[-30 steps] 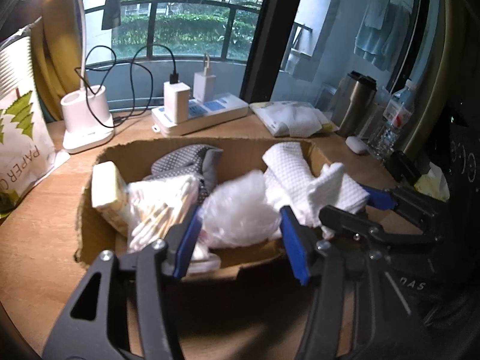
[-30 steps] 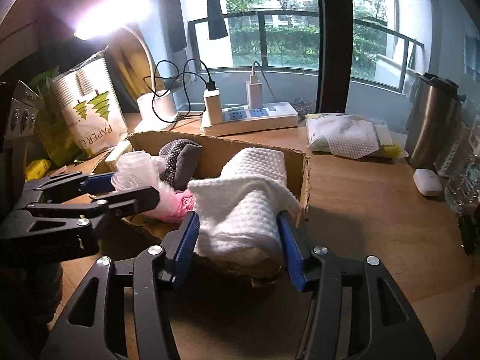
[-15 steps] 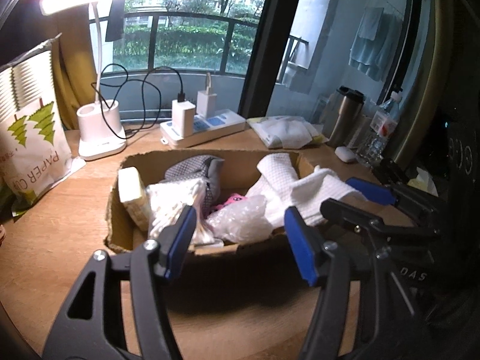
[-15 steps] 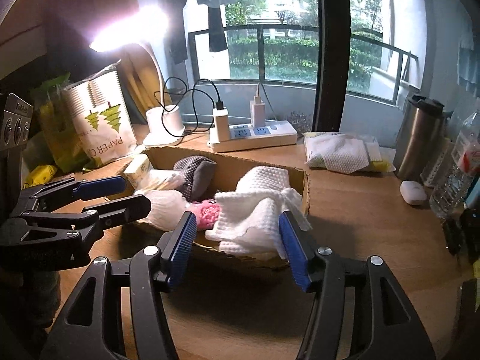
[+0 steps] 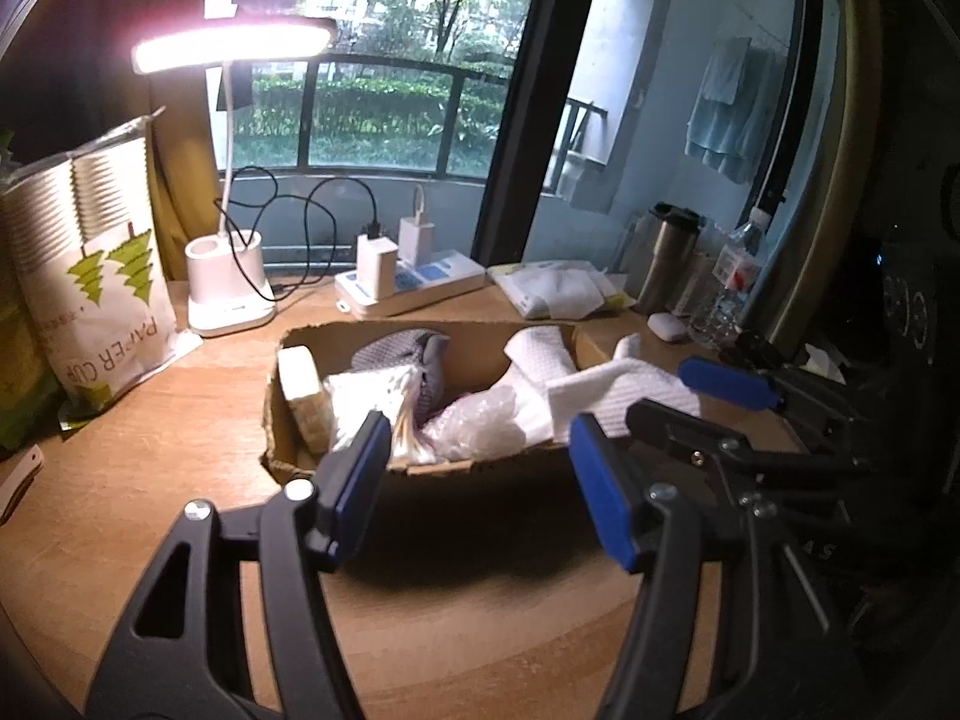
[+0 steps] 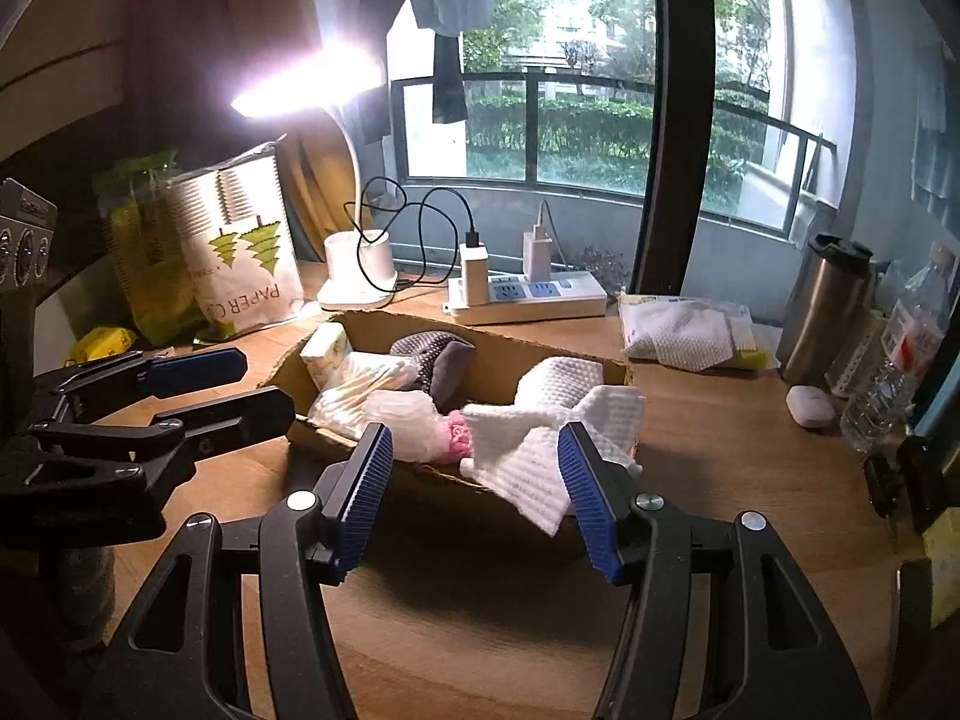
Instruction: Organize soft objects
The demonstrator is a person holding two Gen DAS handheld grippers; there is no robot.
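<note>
Cardboard box (image 6: pixel 498 354) on the counter (image 6: pixel 708 420) now lies farther from both grippers than a second ago; the white cloth (image 6: pixel 540 450) rests released over its near rim, suggesting placement is complete; left gripper (image 5: pixel 474 486) and right gripper (image 6: pixel 474 492) hover level before the box, jaws apart and empty.

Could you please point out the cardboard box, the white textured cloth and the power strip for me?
cardboard box (image 6: pixel 498 354): right wrist view, bare inner back wall.
white textured cloth (image 6: pixel 528 456): right wrist view, fold draped over the front rim.
power strip (image 6: pixel 540 294): right wrist view, blue-socketed top face.
</note>
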